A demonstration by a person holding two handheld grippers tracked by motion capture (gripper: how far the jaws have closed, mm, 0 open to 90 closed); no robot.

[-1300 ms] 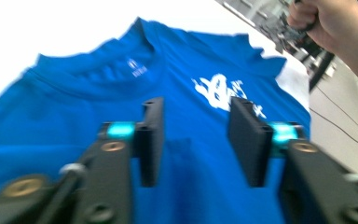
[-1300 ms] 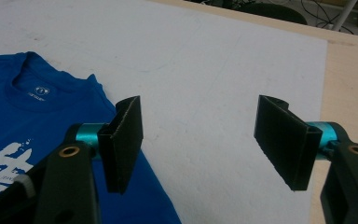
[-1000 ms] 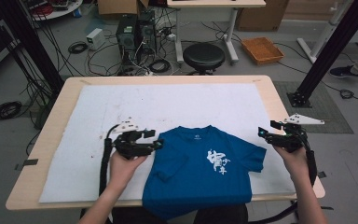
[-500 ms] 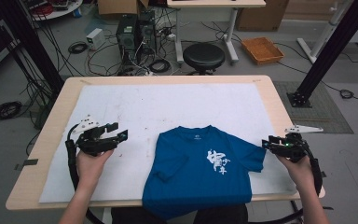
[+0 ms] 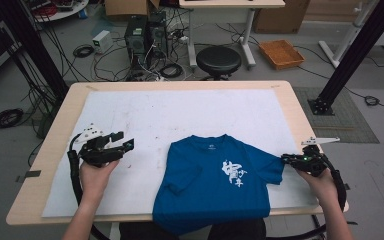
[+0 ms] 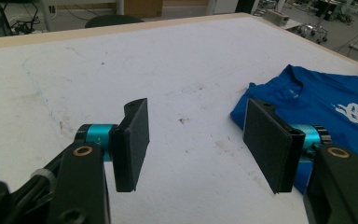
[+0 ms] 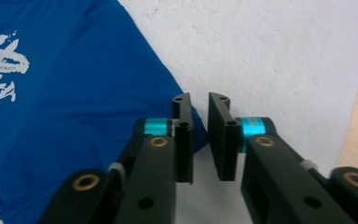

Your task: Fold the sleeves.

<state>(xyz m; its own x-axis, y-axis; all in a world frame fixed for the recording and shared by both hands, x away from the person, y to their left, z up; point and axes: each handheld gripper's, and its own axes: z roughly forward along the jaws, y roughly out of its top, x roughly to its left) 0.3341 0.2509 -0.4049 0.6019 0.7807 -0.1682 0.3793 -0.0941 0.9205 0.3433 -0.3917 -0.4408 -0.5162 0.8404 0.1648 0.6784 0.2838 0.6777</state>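
Note:
A blue T-shirt (image 5: 215, 185) with white print lies face up at the table's front centre, its hem hanging over the front edge. Its left sleeve is folded in over the body. My left gripper (image 5: 122, 142) is held wide open over bare white cover, well left of the shirt. In the left gripper view the gripper (image 6: 196, 135) has nothing between its jaws and the shirt (image 6: 335, 93) lies beyond the right jaw. My right gripper (image 5: 286, 159) sits at the tip of the shirt's right sleeve. In the right gripper view that gripper (image 7: 200, 100) has a narrow slit between its jaws with no cloth in it, beside the sleeve edge (image 7: 74, 107).
A white sheet (image 5: 180, 115) covers the wooden table (image 5: 300, 115). The right hand is close to the table's right edge. Beyond the table stand a black stool (image 5: 218, 60), computer cases (image 5: 142, 35), floor cables and an orange tray (image 5: 281, 52).
My left gripper has moved left, away from the shirt's folded sleeve, and stands open. The right gripper has drawn slightly back toward the front right.

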